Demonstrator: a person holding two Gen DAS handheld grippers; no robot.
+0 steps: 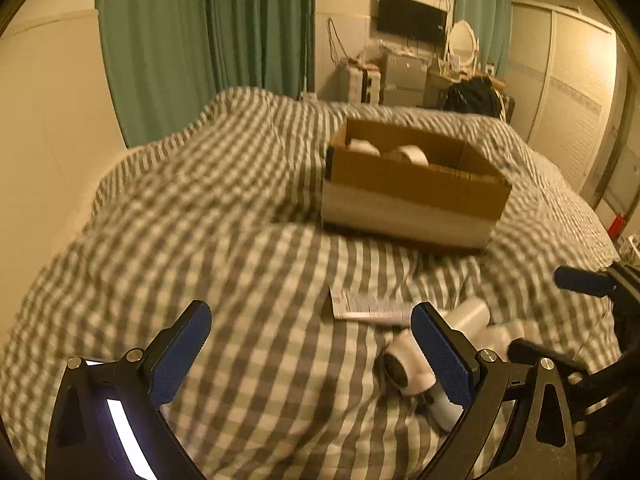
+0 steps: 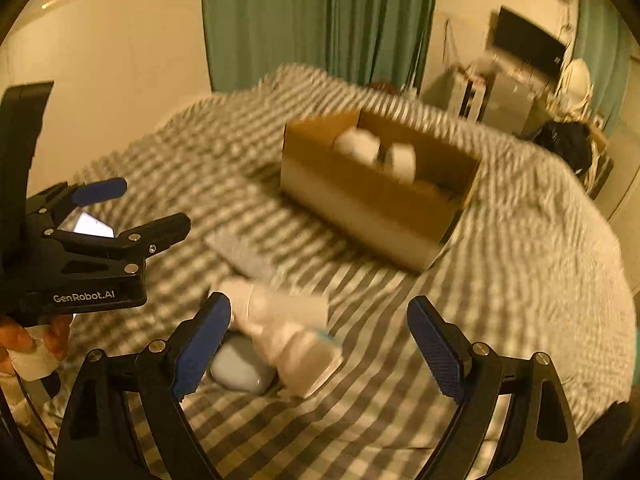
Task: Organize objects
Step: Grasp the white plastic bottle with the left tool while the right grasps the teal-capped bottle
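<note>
Fingers spread, bottles between

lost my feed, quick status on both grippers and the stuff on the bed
Left gripper open, empty. Right gripper open, empty, over white bottles. Box holds two white items; bottles and flat packet loose on bed. Nothing blocking.

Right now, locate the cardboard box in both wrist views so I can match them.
Left wrist: the cardboard box sits right of centre, in the upper half, on the checked bedspread.
Right wrist: the cardboard box sits near centre, its corner turned toward the camera.
Shared landmark: the green curtain behind the bed.
</note>
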